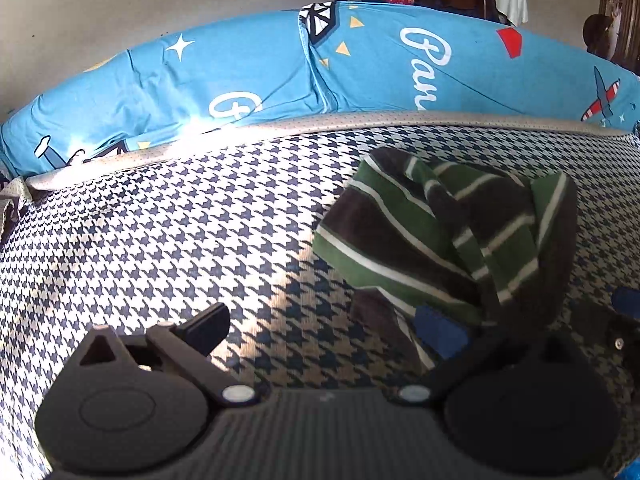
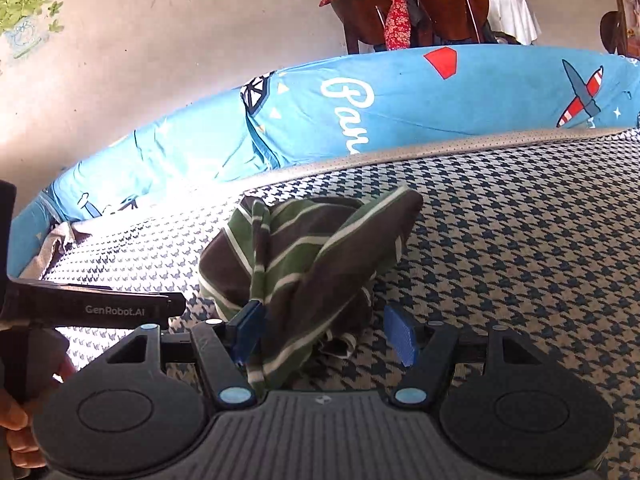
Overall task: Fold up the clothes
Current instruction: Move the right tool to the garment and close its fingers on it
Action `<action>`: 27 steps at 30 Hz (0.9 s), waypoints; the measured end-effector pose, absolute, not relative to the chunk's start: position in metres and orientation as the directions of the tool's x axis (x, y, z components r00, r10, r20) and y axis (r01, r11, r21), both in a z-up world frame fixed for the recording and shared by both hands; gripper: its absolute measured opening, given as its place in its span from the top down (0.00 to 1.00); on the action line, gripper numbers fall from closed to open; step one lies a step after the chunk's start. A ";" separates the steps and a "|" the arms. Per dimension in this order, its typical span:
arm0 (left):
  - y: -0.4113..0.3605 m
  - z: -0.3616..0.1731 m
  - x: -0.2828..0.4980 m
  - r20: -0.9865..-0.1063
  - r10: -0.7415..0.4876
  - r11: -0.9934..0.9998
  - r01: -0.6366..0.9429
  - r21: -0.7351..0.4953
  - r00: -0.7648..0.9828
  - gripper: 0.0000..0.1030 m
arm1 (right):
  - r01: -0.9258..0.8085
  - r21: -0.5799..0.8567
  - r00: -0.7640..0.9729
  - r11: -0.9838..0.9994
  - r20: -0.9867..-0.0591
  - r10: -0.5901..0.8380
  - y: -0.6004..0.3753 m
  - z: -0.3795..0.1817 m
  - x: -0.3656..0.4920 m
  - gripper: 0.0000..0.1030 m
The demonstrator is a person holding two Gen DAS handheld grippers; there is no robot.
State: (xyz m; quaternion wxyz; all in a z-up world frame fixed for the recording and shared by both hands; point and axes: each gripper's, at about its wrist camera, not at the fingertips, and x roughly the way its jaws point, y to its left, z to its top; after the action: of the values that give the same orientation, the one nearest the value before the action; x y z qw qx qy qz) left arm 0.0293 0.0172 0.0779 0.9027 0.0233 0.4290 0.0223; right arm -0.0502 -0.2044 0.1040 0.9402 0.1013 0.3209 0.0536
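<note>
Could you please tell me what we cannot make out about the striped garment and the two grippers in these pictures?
- Left wrist view: the striped garment covers the left gripper's right finger, so its grasp is unclear.
- Right wrist view: the garment's lower edge drops behind the right gripper's body.
- Both views: bunching hides what kind of garment it is.
- The houndstooth surface runs off the frame.

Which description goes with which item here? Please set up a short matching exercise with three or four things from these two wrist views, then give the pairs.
Things:
1. striped garment
2. bed cover
3. blue bolster
4. red floral cloth

Descriptions:
A. draped over a wooden chair
B. houndstooth pattern, under the clothing
C. green, brown and white, bunched up
D. printed with aeroplanes, along the far edge

Pairs: 1-C, 2-B, 3-D, 4-A
</note>
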 end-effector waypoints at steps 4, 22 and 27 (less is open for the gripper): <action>0.027 0.077 0.049 -0.785 0.074 0.997 -0.069 0.040 0.615 0.00 | -0.094 0.233 0.789 0.968 -0.576 0.216 -0.195 0.104 -0.039 0.35; 0.037 0.063 0.064 -0.835 0.044 0.992 -0.125 -0.029 0.548 0.00 | -0.111 0.071 0.745 0.991 -0.655 0.130 -0.158 0.075 -0.001 0.53; 0.042 0.063 0.064 -0.839 0.034 0.988 -0.143 -0.052 0.542 0.00 | -0.017 0.117 0.757 0.993 -0.648 0.089 -0.178 0.078 -0.003 0.82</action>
State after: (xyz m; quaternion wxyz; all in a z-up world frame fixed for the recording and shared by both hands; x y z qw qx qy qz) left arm 0.0638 0.0424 0.0628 0.8763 -0.0568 0.4757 0.0505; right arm -0.0029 -0.1781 0.0783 0.9357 0.0520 0.3477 0.0284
